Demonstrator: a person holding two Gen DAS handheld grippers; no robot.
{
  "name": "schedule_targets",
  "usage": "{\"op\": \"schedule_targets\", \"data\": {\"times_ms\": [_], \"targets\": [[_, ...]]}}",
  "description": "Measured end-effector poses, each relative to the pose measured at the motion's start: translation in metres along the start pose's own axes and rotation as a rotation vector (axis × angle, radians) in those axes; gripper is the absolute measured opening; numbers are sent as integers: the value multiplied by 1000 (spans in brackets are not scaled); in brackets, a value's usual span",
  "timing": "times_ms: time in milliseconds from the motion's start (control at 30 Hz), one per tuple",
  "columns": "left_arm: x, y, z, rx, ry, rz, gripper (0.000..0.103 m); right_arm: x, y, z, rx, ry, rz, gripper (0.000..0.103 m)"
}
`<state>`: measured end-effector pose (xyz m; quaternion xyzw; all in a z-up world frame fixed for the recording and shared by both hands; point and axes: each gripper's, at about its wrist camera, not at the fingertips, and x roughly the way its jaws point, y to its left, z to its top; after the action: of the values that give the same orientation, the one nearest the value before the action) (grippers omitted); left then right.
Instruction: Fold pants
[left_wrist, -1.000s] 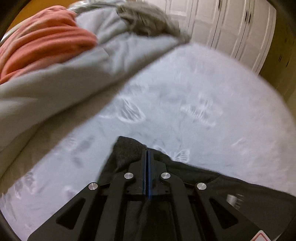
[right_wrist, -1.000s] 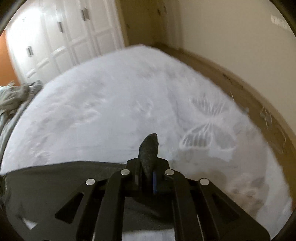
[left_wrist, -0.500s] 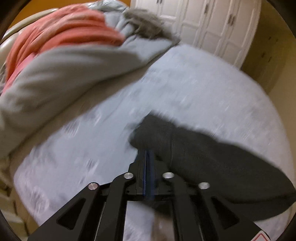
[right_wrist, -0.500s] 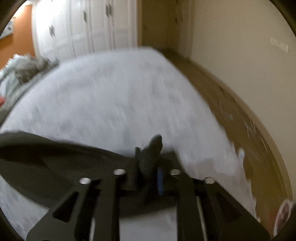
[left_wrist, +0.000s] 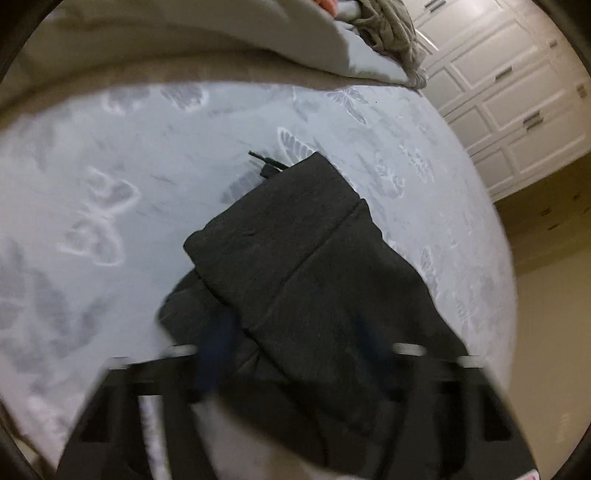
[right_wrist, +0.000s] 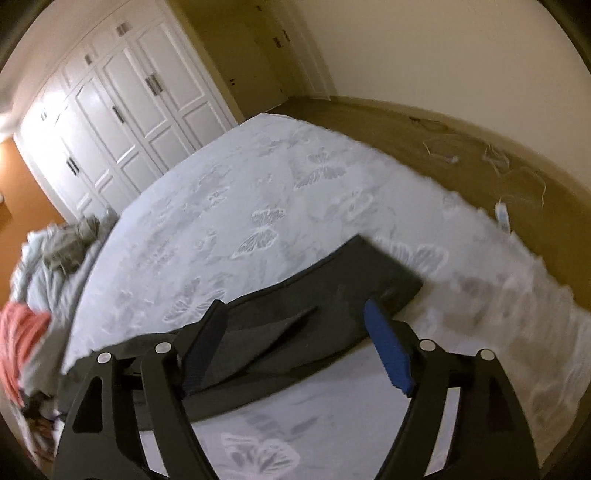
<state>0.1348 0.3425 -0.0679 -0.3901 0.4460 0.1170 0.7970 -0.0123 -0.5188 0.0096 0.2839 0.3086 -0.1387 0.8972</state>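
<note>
Bed: a mattress (right_wrist: 280, 184) with a pale butterfly-print cover carries everything; white wardrobe doors (right_wrist: 122, 122) stand beyond its far end and bare floor (right_wrist: 517, 192) runs along its right edge.
Bedding pile: grey and pink blankets (right_wrist: 48, 258) are bunched along the bed's left edge, well apart from the work.
Pants: the dark pants (left_wrist: 314, 280) lie flat near the bed's near edge, already doubled over, with one layer resting on another; one end reaches toward the bed's right edge (right_wrist: 373, 269).
Handling, as a judgement: soft, light knit cloth that will sag and drape, not slippery, not fragile; it holds no shape of its own, so it should be carried by two corners at once to keep the fold square.
Where to grip, as a judgement: the corners of the doubled end, or the thick folded rim, where a pinch catches all layers together.
Drawstring: a thin dark cord end (left_wrist: 264, 160) pokes out at the far corner of the fold; best left alone.
Right gripper (right_wrist: 299, 328): jaws have just been opening and stand wide above the cloth, pressing on nothing.
Left gripper (left_wrist: 291, 343): badly blurred; jaws have just been opening and look parted over the pants, pads apparently off the cloth.
</note>
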Motion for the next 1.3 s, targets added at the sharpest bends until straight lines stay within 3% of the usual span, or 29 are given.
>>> {"op": "schedule_targets", "data": {"times_ms": [33,233,367,500,600,667,700,733,800,833,900,967,1067,1133,1167,1200,1233,1300], "targets": [[2,1,1,5,11,-23,6,2,-2,-3,5,0,-4,75],[-40,-11,-2,103,-55,-132,6,27,-13,-11,65,57,-26,75],[-57,-12,-14,113,-34,-161,5,28,-10,-8,131,79,-19,75],[-65,-9,-16,143,-23,-145,5,44,-1,-9,180,159,3,75],[-58,-3,-15,159,3,-110,6,84,-1,-12,198,256,-55,73],[-47,1,-15,162,24,-77,6,106,-3,-17,179,292,-119,51],[-45,4,-13,160,27,-68,6,108,-3,-18,163,276,-143,19],[-45,7,-13,157,30,-67,6,105,-1,-12,149,241,-138,0],[-45,9,-11,153,31,-77,6,79,0,5,211,130,7,0],[-46,10,-10,153,33,-87,6,54,7,17,192,23,75,0],[-46,9,-10,157,33,-81,6,17,12,28,126,-121,115,0],[-43,9,-11,150,41,-70,6,18,-10,22,148,-81,55,0],[-40,9,-12,140,44,-48,6,44,-50,-10,196,108,-138,2],[-37,8,-13,137,49,-37,6,47,-62,-18,243,165,-143,6],[-36,8,-13,137,50,-31,6,46,-63,-16,267,163,-125,11],[-36,8,-14,135,51,-30,6,44,-61,-12,291,150,-101,32],[-36,8,-14,126,52,-34,6,42,-56,-6,308,127,-82,65],[-36,9,-14,112,49,-45,6,45,-37,10,287,86,-78,70]]}}
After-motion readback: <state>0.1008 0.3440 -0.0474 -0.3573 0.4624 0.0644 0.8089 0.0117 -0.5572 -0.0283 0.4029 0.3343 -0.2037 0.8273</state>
